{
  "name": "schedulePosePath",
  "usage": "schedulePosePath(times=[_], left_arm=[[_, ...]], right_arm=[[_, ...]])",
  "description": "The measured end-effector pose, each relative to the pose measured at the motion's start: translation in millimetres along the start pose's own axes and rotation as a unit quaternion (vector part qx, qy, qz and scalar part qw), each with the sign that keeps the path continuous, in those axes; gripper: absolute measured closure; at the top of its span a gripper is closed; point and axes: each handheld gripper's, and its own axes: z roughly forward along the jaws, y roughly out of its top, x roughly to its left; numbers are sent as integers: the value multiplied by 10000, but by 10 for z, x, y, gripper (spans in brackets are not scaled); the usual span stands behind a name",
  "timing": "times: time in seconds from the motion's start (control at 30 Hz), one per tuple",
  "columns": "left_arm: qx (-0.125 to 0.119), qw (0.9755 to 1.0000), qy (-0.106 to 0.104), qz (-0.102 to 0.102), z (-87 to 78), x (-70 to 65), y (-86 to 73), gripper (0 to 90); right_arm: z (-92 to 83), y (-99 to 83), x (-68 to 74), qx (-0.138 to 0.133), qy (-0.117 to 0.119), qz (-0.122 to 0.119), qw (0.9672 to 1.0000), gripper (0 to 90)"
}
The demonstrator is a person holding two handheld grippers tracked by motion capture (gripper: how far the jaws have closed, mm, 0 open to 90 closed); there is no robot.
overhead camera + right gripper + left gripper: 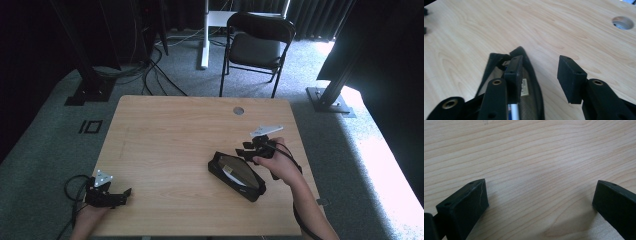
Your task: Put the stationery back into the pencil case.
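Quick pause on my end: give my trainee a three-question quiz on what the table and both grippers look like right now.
1. True or false: the black pouch lies open on the table.
2. Which gripper is next to the pouch? A) left gripper B) right gripper
3. Fill in: in the right gripper view, one of the fingers sits over the pouch's open mouth, while the other is over bare ____.

Key: 1 true. 2 B. 3 table. The left gripper's fingers stand wide apart over bare wood, nothing between them; the right gripper's are apart too, clamping nothing.
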Motion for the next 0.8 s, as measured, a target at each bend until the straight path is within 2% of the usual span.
schedulePosePath(times=[0.2,0.4,0.67,0.8], left_arm=[[0,10000,0,0,0,0,0,4],[0,10000,0,0,0,0,0,4],[0,10000,1,0,0,0,0,4],[0,10000,0,2,0,0,0,4]], right_arm=[[0,-77,-90,-147,-165,204,9995,536],[0,-169,-200,-211,-454,350,9981,510],[-20,-313,-357,-333,-745,632,9947,493],[-23,-381,-394,-314,-857,661,9936,488]])
